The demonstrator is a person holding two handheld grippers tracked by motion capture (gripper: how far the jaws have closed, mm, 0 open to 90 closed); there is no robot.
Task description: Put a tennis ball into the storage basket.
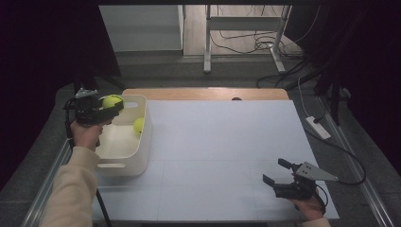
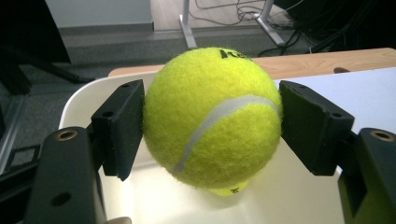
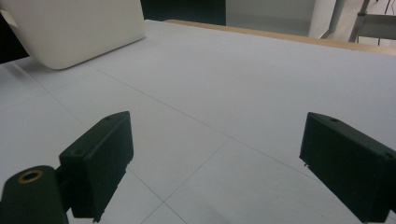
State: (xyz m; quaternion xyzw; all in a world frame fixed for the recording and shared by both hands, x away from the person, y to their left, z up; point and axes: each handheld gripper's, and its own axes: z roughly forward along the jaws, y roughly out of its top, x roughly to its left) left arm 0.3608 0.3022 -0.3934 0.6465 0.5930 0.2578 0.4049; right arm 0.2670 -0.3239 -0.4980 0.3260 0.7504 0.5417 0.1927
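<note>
A fuzzy yellow-green tennis ball with a white seam, clamped above the white bin.

You are working at a table with a pale white top, crossed by thin lines, and a strip of wood along its far edge. One thing sits right on it — a white bin, at the table's left side near that wood strip. The rest of the top, to the right of the bin and in front of it, is flat white sheet.
</note>
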